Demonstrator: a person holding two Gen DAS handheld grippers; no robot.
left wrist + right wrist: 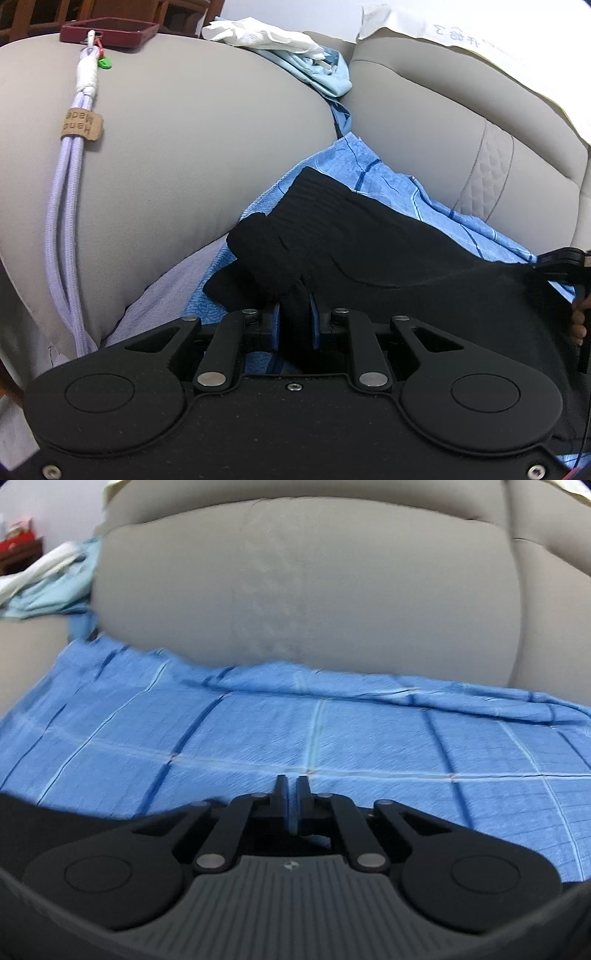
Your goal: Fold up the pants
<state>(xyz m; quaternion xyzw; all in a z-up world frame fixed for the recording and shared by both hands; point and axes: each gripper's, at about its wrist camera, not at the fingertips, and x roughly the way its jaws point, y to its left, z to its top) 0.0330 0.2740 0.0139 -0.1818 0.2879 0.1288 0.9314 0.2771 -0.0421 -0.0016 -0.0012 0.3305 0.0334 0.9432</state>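
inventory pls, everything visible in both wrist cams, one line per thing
pants: 1, black, on the blue cloth, bunched edge in the left gripper
checked cloth: 1, blue, spread over the sofa seat
sofa: 1, grey-beige, backrest behind the cloth
phone case: 1, dark red, atop the sofa
lanyard: 1, lilac, hanging from the case
crumpled fabric: white and pale blue, between the cushions
left gripper: 1, black, shut on pants
right gripper: 1, black, nearly shut, nothing visible between
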